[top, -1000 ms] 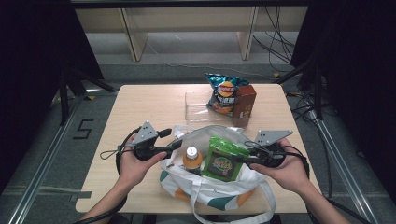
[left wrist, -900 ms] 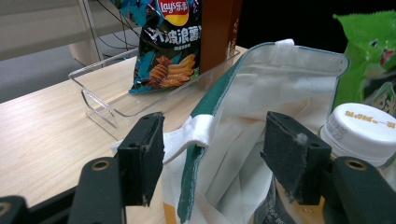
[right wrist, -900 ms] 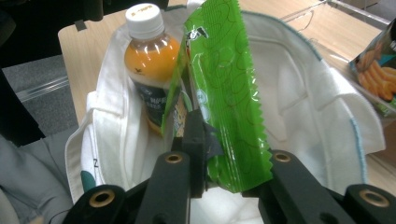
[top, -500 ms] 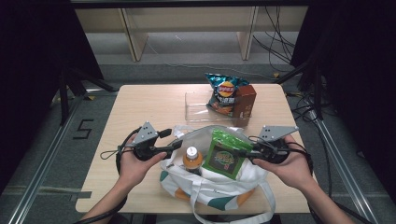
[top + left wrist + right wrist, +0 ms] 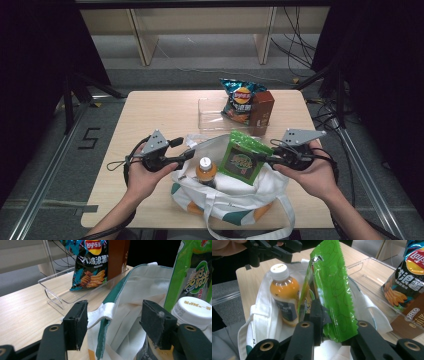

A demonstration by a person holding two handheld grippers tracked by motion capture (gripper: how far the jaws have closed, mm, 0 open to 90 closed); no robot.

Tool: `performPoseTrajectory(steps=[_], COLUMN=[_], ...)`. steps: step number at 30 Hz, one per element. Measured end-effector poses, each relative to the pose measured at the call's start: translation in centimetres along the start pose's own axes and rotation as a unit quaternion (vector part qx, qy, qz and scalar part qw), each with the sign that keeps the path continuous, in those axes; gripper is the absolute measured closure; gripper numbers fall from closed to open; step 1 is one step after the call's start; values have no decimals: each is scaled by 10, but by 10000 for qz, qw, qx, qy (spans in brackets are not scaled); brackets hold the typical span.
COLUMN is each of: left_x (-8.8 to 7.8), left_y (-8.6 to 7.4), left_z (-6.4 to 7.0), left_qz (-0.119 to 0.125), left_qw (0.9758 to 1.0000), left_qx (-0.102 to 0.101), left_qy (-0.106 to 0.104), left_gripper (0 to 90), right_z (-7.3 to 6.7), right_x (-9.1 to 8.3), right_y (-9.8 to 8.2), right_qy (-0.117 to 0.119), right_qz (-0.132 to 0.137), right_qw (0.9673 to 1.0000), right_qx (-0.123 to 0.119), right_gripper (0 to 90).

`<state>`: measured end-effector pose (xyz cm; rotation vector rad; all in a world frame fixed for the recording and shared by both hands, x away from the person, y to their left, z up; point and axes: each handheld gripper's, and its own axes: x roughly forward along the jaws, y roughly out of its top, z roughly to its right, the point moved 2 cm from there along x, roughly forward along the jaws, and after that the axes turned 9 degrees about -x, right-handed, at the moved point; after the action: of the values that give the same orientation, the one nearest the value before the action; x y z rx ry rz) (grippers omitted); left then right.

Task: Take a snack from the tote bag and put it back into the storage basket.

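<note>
Pinching the crinkly green snack pouch (image 5: 332,287) in your right gripper (image 5: 329,322) hides its lower edge — your left gripper (image 5: 112,322) gapes beside the soft canvas bag (image 5: 135,300).

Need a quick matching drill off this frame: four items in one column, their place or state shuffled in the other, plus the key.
Items:
1. green foil snack packet
2. orange drink bottle with white cap
3. dark blue Lay's crisp bag
4. white cloth tote bag with green trim

States:
A. stands in the clear plastic tray at the table's far side
B. upright inside the bag, cap showing
C. clamped in the right gripper, over the bag's mouth
D. its rim lies between the left gripper's open jaws

Pairs: 1-C, 2-B, 3-A, 4-D
</note>
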<state>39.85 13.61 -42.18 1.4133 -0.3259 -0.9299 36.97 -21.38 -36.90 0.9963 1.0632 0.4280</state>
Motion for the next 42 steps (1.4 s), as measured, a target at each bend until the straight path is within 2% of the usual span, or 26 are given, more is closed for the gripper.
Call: performPoseTrajectory(steps=[2, 5, 8, 10, 11, 12, 16, 17, 22, 23, 24, 25, 26, 27, 30, 32, 34, 36, 38, 42], left_x=[0, 0, 0, 0, 0, 0, 0, 0, 0, 1, 1, 1, 1, 1, 0, 0, 0, 0, -1, 0], left_y=[0, 0, 0, 0, 0, 0, 0, 1, 1, 1, 0, 1, 1, 1, 0, 0, 1, 1, 1, 1], left_z=[0, 0, -1, -1, -1, -1, 0, 0, 0, 0, 0, 0, 0, 0, 0, -1, -1, -1, -1, -1], left_qz=[1, -2, -12, -7, -7, -6, -1, -1, -3, 10, 10, 11, 10, 9, -4, -7, -3, 0, 1, -3], left_qw=[10000, 10000, 10000, 10000, 10000, 10000, 10000, 10000, 10000, 10000, 10000, 10000, 10000, 10000, 10000, 10000, 10000, 10000, 10000, 10000], left_qx=[2, 20, 23, 19, 19, 15, 11, 15, 44, 44, 41, 39, 37, 48, 19, 13, 21, 13, 22, 36], left_qy=[-4, -8, 26, 22, 22, 19, 14, 14, -14, -45, -42, -43, -44, -45, -5, -10, -6, -1, -3, -9], left_gripper=[379, 379, 377, 375, 375, 375, 375, 375, 376, 376, 376, 376, 376, 376, 376, 376, 376, 376, 376, 376], right_z=[3, 1, 2, 4, 4, 3, 5, 5, 8, 7, 7, 7, 9, 8, 9, 10, 12, 13, 12, 13], right_x=[-1, -1, -3, -3, -2, -3, -4, -5, -6, -5, -6, -6, -5, -6, -6, -7, -6, -7, -8, -7], right_y=[1, 2, 3, 4, 4, 5, 7, 8, 9, 10, 10, 11, 11, 12, 13, 14, 15, 15, 16, 17], right_qy=[21, -46, -9, -59, -145, -126, -137, -112, -146, -200, -168, -203, -224, -166, -235, -186, -281, -224, -207, -271], right_qz=[-39, 35, 2, 85, 161, 133, 129, 122, 151, 230, 157, 198, 240, 183, 262, 210, 305, 240, 221, 344], right_qw=[9999, 10000, 10000, 9999, 9997, 9998, 9998, 9999, 9997, 9995, 9997, 9996, 9994, 9997, 9994, 9996, 9991, 9994, 9995, 9990], right_qx=[-130, -11, -17, -128, -92, -37, -102, -12, -95, -60, -27, -26, -89, -11, -39, -65, -98, -140, -82, -112], right_gripper=[783, 783, 783, 783, 784, 783, 783, 784, 784, 784, 784, 784, 784, 784, 785, 785, 784, 785, 785, 785])
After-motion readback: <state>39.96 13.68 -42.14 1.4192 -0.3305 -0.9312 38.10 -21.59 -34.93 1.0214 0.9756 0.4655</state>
